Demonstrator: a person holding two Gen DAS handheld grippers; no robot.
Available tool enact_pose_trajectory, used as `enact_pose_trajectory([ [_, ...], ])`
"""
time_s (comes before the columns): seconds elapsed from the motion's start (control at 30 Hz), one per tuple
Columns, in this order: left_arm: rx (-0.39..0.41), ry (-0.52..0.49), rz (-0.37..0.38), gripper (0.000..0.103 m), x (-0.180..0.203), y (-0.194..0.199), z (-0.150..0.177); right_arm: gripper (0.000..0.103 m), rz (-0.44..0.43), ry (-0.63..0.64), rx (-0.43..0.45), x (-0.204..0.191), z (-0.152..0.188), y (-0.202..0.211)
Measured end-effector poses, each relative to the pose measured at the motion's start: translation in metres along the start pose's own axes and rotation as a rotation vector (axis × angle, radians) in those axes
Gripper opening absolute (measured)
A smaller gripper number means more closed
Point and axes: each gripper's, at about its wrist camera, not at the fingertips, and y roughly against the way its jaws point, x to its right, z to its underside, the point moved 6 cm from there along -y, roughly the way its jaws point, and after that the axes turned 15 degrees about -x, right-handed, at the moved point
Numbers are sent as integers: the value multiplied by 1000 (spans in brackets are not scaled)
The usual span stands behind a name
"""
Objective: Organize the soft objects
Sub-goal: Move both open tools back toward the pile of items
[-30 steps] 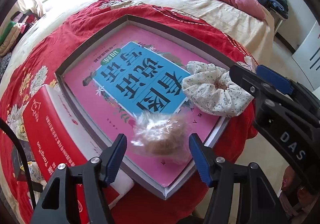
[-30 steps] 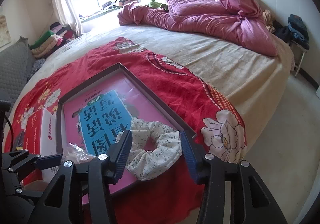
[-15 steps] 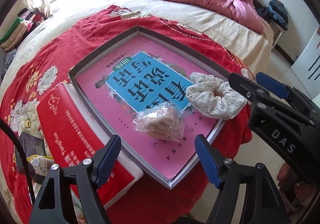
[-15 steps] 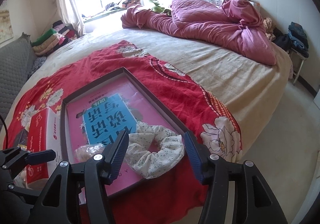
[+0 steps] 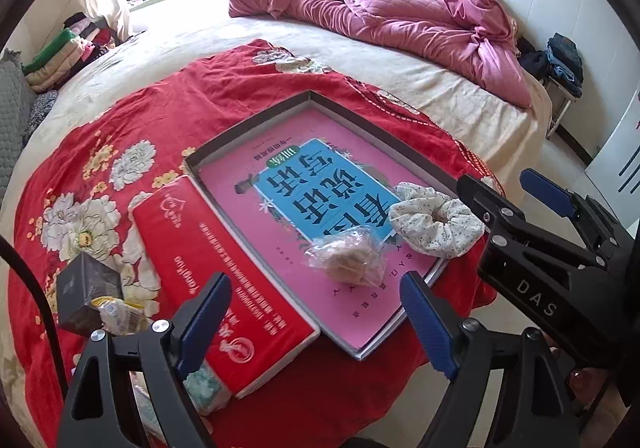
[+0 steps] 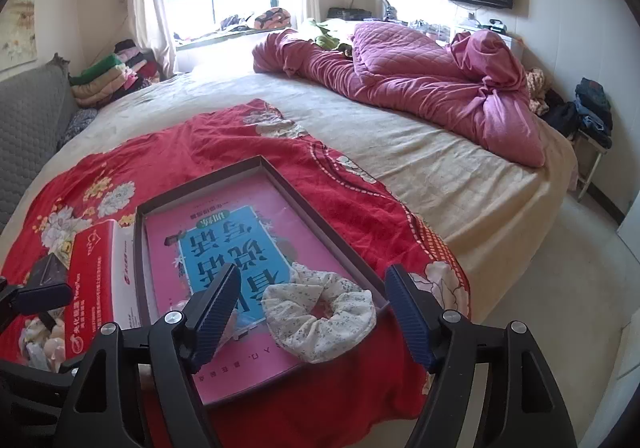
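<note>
A shallow grey tray (image 5: 362, 120) with a pink and blue book cover inside lies on a red floral cloth on the bed. In it lie a white floral scrunchie (image 5: 434, 224) and a clear plastic bag with a brownish soft item (image 5: 346, 258). My left gripper (image 5: 316, 322) is open and empty, just short of the bag. My right gripper (image 6: 312, 314) is open and empty, just short of the scrunchie (image 6: 320, 322); it also shows in the left wrist view (image 5: 520, 192). The tray (image 6: 320, 216) shows in the right view too.
A red box (image 5: 224, 284) lies left of the tray. A dark cube (image 5: 86, 290) and small wrapped packets (image 5: 120, 314) sit at the cloth's left corner. A pink quilt (image 6: 420, 80) is heaped at the bed's far side. The floor (image 6: 560, 288) lies to the right.
Both grippers have pulled back and up from the tray. The bag, which sat between my left fingers, now lies free in the tray. The scrunchie has not moved.
</note>
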Motion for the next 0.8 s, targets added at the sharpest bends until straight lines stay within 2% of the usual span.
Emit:
enact_pose_trajectory([
  [0.43, 37, 54, 2, 85, -27, 27, 19, 76, 20, 46, 29, -22, 1, 29],
  [0.8, 75, 129, 0, 85, -69, 59, 39, 77, 13, 109, 76, -57, -1, 63],
])
